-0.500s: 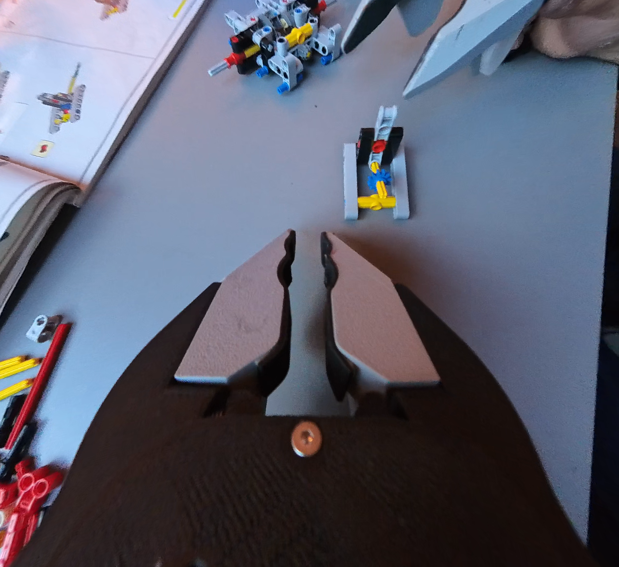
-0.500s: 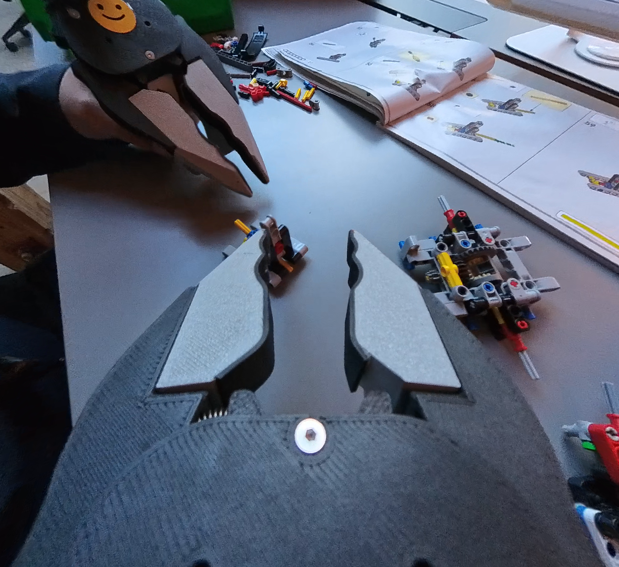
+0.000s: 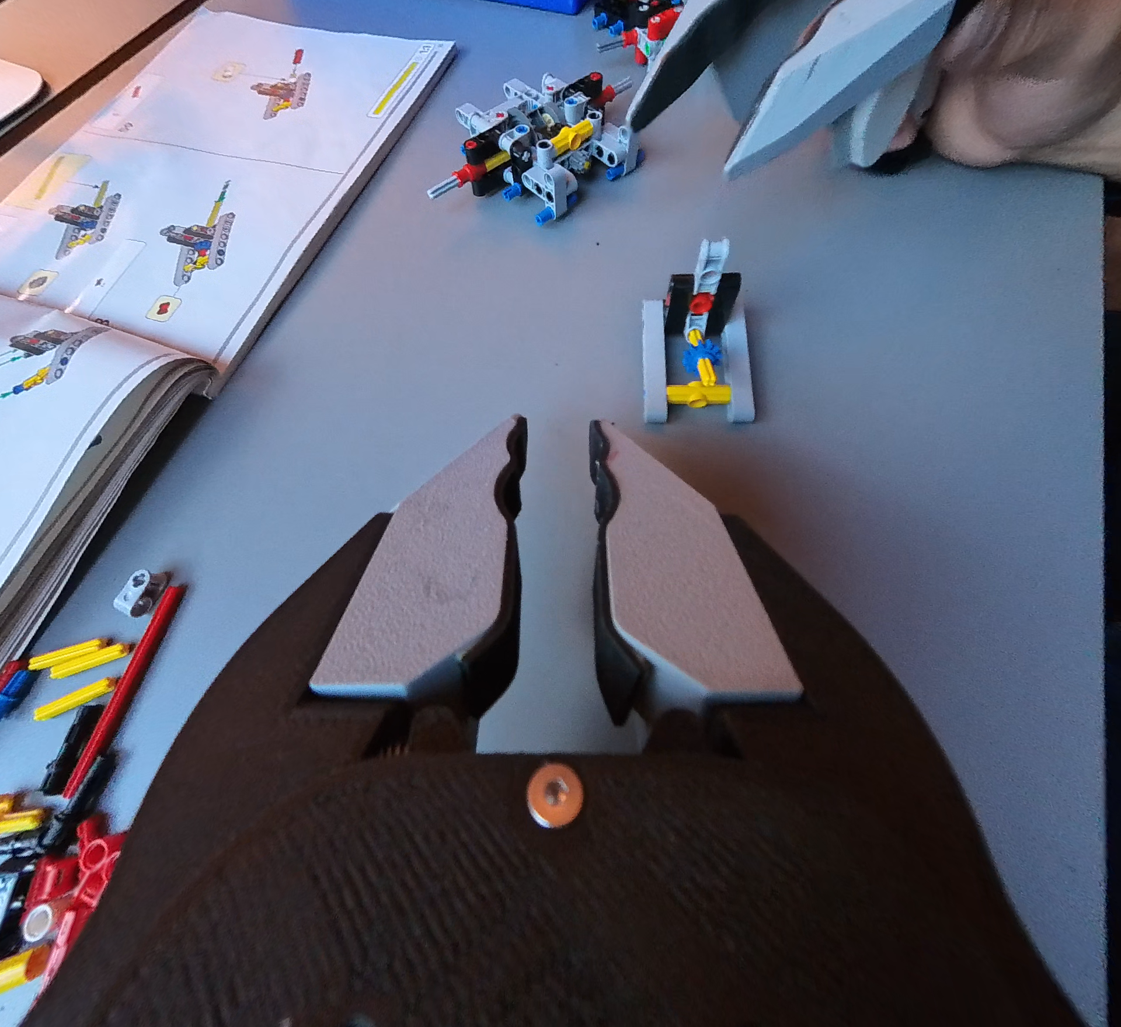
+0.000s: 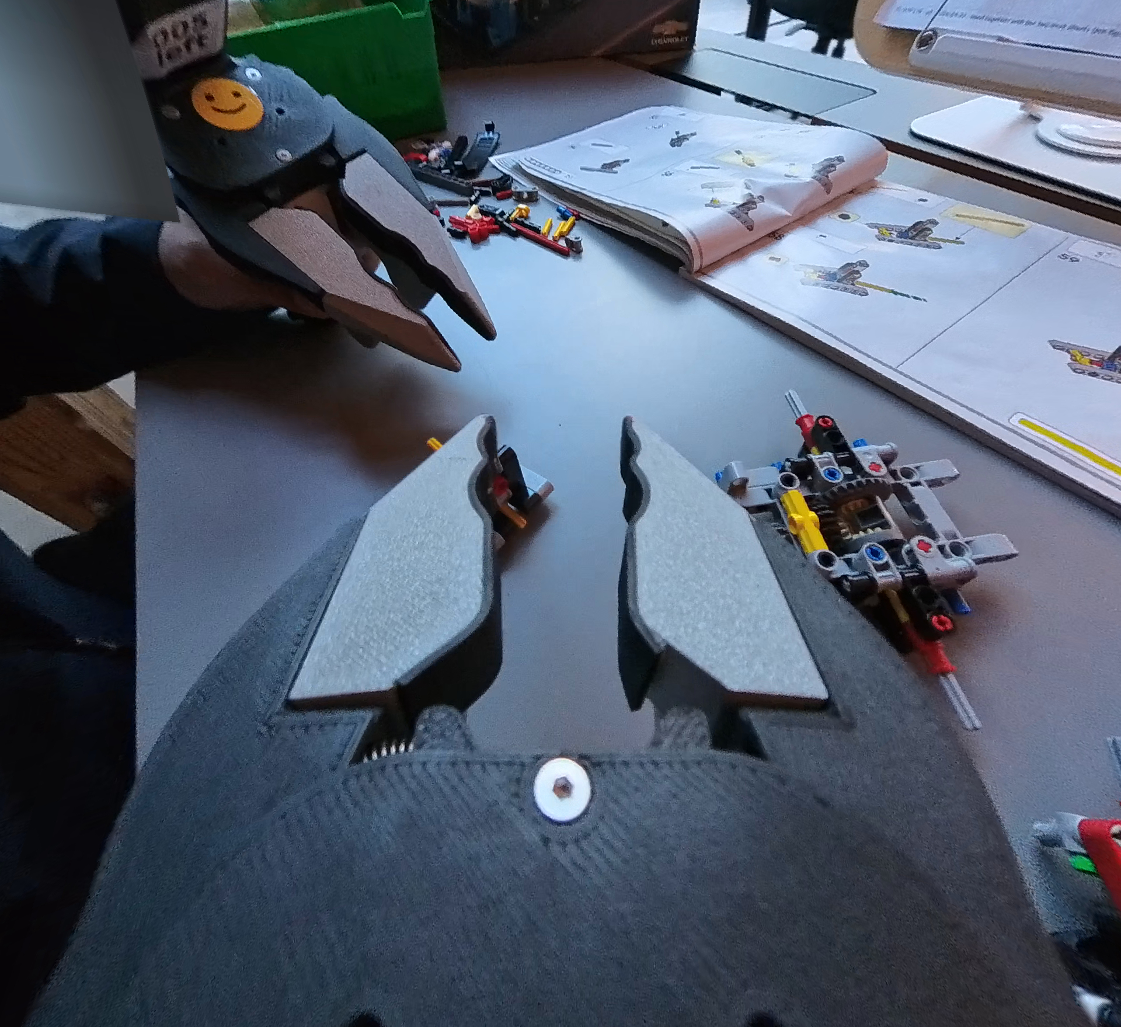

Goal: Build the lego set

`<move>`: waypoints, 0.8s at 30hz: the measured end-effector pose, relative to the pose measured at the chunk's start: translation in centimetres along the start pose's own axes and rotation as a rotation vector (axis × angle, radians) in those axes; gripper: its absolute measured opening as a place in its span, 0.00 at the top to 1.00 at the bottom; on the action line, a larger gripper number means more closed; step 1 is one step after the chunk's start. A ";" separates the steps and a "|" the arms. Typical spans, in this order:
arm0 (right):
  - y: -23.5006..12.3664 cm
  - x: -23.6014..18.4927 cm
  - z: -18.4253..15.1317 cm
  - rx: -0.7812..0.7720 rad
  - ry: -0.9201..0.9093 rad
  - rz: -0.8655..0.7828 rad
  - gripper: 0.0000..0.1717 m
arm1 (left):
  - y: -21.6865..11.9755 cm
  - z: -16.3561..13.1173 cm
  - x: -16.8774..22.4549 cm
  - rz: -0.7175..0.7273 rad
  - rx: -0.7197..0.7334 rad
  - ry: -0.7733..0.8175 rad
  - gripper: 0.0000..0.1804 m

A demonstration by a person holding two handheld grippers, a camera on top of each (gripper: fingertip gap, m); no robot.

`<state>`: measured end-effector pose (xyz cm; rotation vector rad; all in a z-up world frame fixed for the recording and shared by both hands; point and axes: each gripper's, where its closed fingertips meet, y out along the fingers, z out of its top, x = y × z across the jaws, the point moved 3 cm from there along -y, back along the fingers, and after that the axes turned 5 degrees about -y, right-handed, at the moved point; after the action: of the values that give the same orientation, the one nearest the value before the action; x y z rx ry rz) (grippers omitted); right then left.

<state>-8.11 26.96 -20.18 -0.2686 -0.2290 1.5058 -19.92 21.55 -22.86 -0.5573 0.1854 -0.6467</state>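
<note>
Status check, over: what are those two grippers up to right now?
Left gripper open, holding nothing, above bare table. Right gripper open, holding nothing, hovering beside small brick frame. Bigger brick assembly to its right. Over.

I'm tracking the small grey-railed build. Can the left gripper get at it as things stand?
Probably yes: the left gripper is open and holds nothing, the small build lies just ahead to its right, and bare table lies between.

Left gripper (image 3: 558,421) hovered low over the table, jaws a narrow gap apart with only bare surface between them. Right gripper (image 4: 555,431) was tilted downward, jaws parted wider, gripping nothing. A hand (image 4: 200,270) in a dark sleeve held the left gripper.
</note>
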 end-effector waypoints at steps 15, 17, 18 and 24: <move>-0.9 -0.5 0.8 0.094 0.072 0.094 0.78 | -0.2 0.4 -1.1 0.026 0.029 -0.009 0.90; -0.9 -0.5 0.8 0.097 0.076 0.098 0.78 | -0.2 0.4 -1.2 0.021 0.031 -0.016 0.90; -0.9 -0.5 0.8 0.097 0.077 0.100 0.78 | -0.2 0.4 -1.2 0.019 0.030 -0.020 0.90; -0.9 -0.5 0.8 0.097 0.074 0.094 0.78 | 0.1 0.2 -1.1 0.016 0.007 -0.009 0.90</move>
<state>-7.52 26.46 -19.11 -0.2597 -0.0855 1.5917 -20.69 22.35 -22.76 -0.5512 0.1789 -0.6289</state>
